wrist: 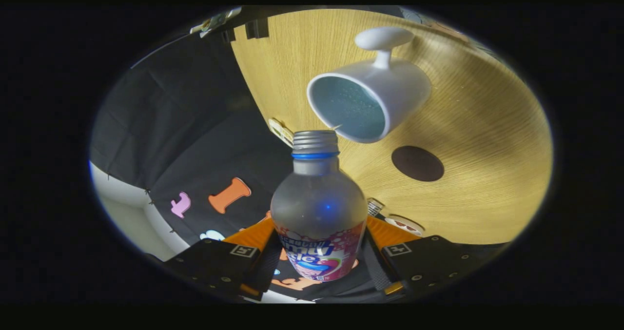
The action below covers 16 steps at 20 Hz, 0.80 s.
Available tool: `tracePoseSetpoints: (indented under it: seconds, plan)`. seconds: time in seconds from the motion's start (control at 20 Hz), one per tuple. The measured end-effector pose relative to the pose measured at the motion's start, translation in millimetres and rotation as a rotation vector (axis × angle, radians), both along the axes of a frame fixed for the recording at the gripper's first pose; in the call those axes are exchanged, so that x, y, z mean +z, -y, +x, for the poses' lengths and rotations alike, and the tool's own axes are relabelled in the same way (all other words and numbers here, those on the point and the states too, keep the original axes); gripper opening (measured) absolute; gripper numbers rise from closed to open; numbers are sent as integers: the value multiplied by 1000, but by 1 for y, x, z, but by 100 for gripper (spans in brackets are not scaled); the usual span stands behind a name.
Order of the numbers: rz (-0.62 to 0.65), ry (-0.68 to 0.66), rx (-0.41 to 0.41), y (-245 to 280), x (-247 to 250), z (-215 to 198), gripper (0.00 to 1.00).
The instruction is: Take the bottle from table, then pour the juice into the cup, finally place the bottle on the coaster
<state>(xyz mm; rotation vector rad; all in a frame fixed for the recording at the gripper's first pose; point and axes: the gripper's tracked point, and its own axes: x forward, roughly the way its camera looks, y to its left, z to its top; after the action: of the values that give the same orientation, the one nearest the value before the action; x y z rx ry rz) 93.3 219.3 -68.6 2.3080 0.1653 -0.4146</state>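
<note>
Now tipped over, with the whole scene rolled sideways. Gripper point(319, 259) closed on the juice bottle point(318, 213), both fingers pressed against its labelled lower body from either side. Bottle clear and frosted above a pink and blue label, threaded metal neck point(315, 142) with a blue ring beneath, no cap on. Neck aimed at the white cup point(370, 101), its mouth just short of the cup's rim and near touching it. Cup with pale blue inside and one handle point(382, 42), standing on the light wooden table point(487, 174). Dark round coaster point(417, 164) flat on the table just beside the cup, bare, beyond the bottle's shoulder. Liquid stream not discernible.
</note>
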Motion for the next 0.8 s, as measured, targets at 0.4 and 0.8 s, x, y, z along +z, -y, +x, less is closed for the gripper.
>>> tracePoseSetpoints:
  seconds: [0.4, 0.8]
  plan:
    - [-145, -43, 48, -4, -8, -1, 78]
    - [-467, -142, 163, -10, -34, -15, 78]
